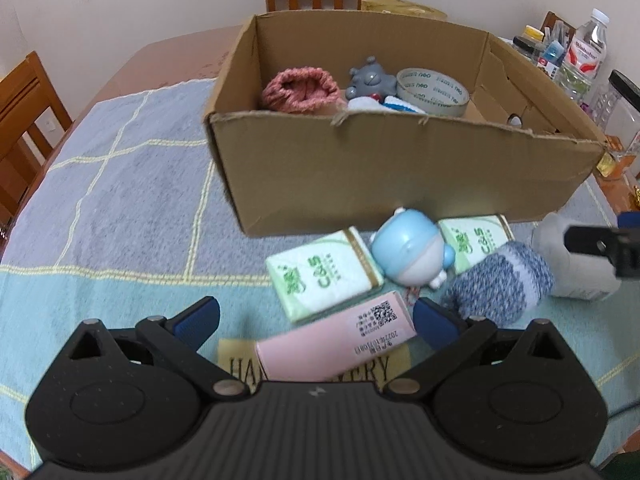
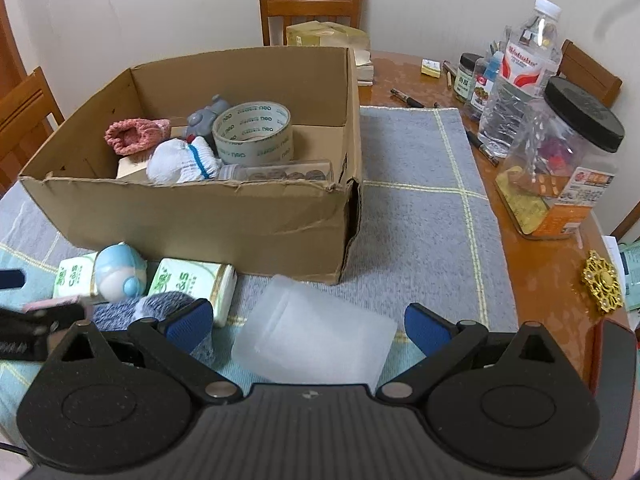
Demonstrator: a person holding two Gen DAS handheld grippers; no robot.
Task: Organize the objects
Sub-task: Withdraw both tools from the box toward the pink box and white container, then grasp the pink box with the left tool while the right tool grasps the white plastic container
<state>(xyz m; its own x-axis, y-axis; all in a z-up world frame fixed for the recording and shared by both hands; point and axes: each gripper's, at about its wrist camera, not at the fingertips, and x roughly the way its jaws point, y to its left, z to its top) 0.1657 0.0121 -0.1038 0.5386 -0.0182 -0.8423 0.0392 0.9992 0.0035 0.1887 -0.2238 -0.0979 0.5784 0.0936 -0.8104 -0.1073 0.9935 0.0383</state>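
Your glossy brown wooden desk (image 2: 532,280) carries a blue-and-teal checked cloth (image 2: 416,216). Directly on its bare wood stand a clear plastic water bottle (image 2: 520,80), a black-lidded clear jar (image 2: 560,160) and a gold ornament (image 2: 603,282).

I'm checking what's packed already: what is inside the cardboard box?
In the cardboard box: a pink sock, grey toy, tape roll, white sock and clear tube. The near wall hides the floor beneath them.

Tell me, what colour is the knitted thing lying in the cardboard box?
The knitted item is pink, flecked with white. The right wrist view shows it best.
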